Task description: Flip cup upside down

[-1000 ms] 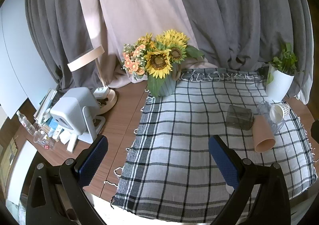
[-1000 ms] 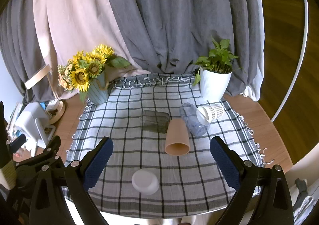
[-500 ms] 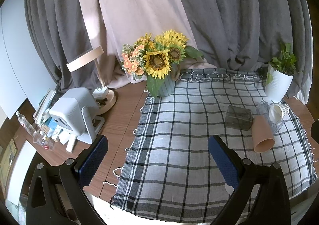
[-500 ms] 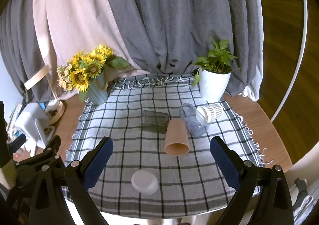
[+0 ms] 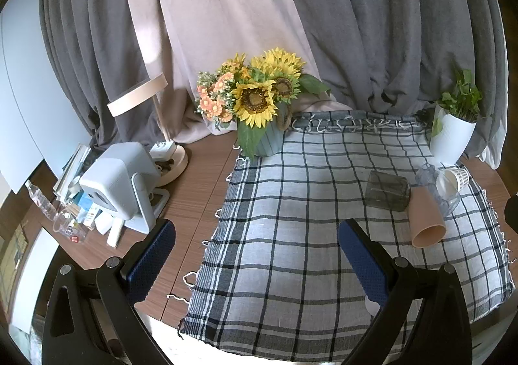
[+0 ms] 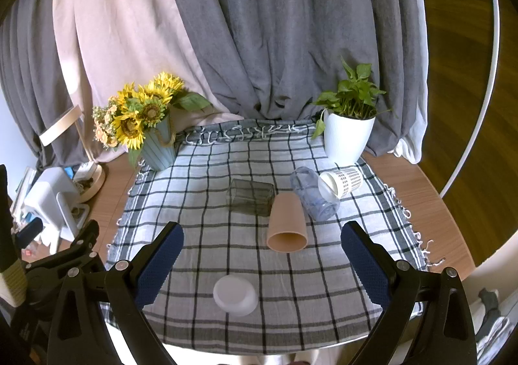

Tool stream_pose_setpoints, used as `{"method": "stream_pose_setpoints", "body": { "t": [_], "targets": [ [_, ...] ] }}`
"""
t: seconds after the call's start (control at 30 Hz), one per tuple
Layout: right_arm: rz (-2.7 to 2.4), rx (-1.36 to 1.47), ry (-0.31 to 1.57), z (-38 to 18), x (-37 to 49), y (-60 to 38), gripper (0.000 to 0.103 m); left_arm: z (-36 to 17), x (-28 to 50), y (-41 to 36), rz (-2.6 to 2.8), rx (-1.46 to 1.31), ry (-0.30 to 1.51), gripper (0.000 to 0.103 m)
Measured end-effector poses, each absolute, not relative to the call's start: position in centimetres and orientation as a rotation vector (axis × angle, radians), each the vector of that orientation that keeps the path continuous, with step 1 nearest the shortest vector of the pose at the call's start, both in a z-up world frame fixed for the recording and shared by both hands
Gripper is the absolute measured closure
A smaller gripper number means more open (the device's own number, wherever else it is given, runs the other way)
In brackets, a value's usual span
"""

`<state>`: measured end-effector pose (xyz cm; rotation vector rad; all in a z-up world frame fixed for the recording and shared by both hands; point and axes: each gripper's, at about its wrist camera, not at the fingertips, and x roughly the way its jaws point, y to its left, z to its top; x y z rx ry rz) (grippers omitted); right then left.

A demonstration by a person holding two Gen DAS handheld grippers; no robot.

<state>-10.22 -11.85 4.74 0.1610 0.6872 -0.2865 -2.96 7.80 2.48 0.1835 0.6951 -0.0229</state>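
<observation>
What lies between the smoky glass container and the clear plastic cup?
In the right wrist view, the tan cup lies on its side between the smoky glass container and clear plastic cup.

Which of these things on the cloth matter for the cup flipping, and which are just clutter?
Job:
tan cup
smoky glass
clear blue cup
patterned paper cup
white cup

Clutter:
sunflower vase
potted plant
lamp
white device

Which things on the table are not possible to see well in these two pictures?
- White cup: left wrist view shows only a sliver behind the left gripper finger.
- Clutter beside the white device: too small to identify.
- Clear blue cup: rim partly behind the patterned cup, right wrist view.
</observation>
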Motion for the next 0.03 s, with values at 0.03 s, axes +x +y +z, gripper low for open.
{"method": "stream_pose_setpoints", "body": {
  "t": [0.03],
  "targets": [
    [-0.286, 0.162, 0.688, 4.76, -10.24, -11.89, 0.005, 2.49, -2.93, 7.79, -0.023, 0.183, 0.695, 0.000]
  ]
}}
